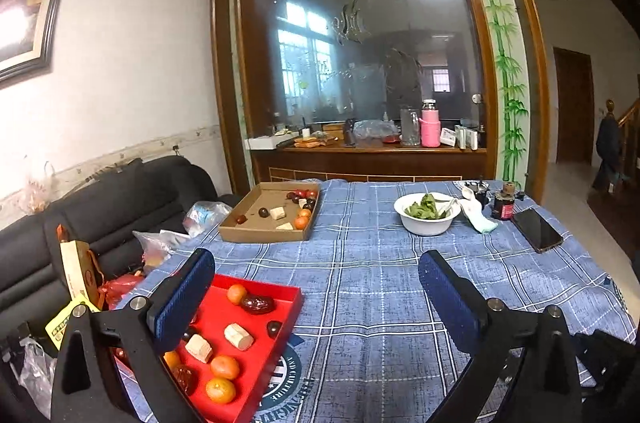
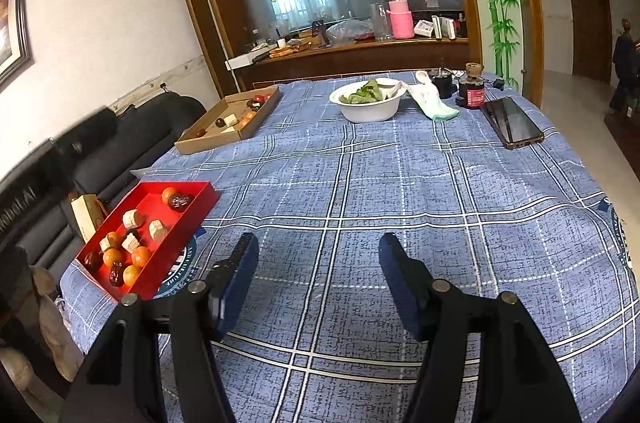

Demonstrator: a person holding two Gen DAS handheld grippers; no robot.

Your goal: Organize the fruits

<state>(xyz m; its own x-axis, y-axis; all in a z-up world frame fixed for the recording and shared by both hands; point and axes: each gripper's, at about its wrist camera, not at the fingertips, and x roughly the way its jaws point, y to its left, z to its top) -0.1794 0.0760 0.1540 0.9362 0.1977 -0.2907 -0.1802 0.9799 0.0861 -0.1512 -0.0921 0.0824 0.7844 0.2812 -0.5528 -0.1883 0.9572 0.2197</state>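
Left wrist view:
Gripper: left gripper [image 1: 316,287] sits at the bottom of the frame, jaws wide apart, nothing between them; blue pads face each other over the checked tablecloth [image 1: 380,287].
Red tray: red tray [image 1: 280,339] at lower left, partly hidden behind the left finger [image 1: 184,299]. It holds oranges [image 1: 220,390], dark dates [image 1: 258,303] and pale cut pieces [image 1: 238,336].
Cardboard tray: cardboard tray [image 1: 256,235] at centre left, farther back on the cloth, with more small fruits and pale pieces gathered toward its right side.
Obstructions: white bowl [image 1: 426,225] of green leaves at centre right; beside it a white cloth [image 1: 476,213], a dark jar [image 1: 505,203] and a black phone [image 1: 537,230].
Surroundings: dark sofa [image 1: 120,199] with plastic bags [image 1: 202,217] along the left edge of the frame; pink bottle [image 1: 430,123] on the wooden counter behind.

Right wrist view:
Gripper: right gripper [image 2: 318,279] at the bottom centre, jaws apart and empty, above bare cloth.
Red tray: at left centre, well apart from the fingers, fruit fully visible inside.
Cardboard tray: upper left of the cloth, near the table's far left corner.
Obstructions: bowl, cloth, jar and phone line the upper right of the cloth; the middle of the cloth lies between them and the gripper.
Blur: a dark blurred object [image 2: 68,151] at the left edge; cannot tell what it is.
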